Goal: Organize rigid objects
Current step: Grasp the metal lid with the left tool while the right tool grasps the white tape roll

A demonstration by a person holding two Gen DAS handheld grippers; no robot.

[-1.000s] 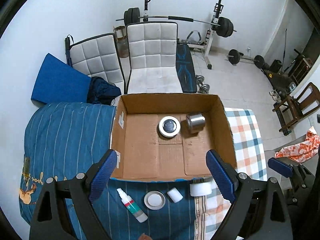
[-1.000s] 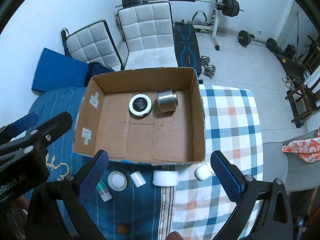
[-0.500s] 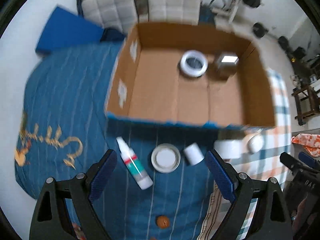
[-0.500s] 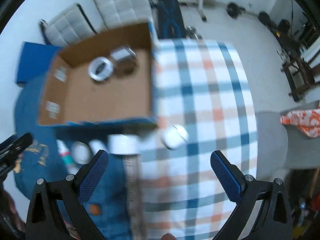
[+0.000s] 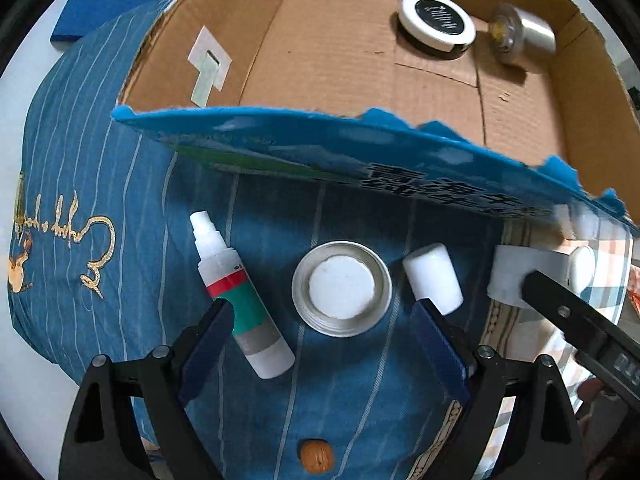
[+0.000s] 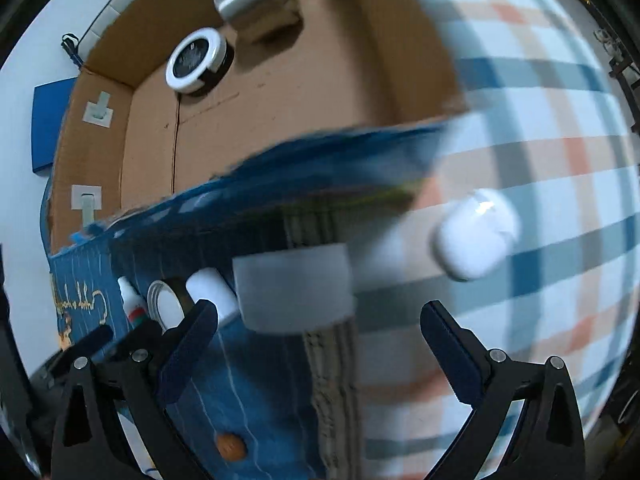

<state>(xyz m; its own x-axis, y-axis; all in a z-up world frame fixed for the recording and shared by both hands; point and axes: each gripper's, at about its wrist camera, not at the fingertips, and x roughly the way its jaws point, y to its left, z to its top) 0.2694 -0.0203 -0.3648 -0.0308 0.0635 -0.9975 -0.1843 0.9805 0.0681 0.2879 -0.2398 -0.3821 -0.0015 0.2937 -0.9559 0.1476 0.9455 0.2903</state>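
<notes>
A cardboard box (image 5: 516,132) holds a white-rimmed black tin (image 5: 438,19) and a steel cylinder (image 5: 524,34). In front of it on the blue cloth lie a white spray bottle (image 5: 240,300), a round metal lid (image 5: 342,289), a small white cap (image 5: 433,278) and a white jar (image 5: 528,276). My left gripper (image 5: 320,344) is open, low over the metal lid. My right gripper (image 6: 320,344) is open, low above the white jar (image 6: 294,290). A white earbud case (image 6: 474,240) lies on the checked cloth to its right.
A walnut (image 5: 317,456) lies on the blue cloth near me. The box's blue front wall (image 5: 360,160) stands just beyond the loose items. The checked cloth (image 6: 540,120) spreads to the right. The right gripper's arm (image 5: 580,324) reaches in beside the jar.
Both grippers have dropped from high above the box to close over the loose items in front of it. The left now frames the metal lid, the right the white jar.
</notes>
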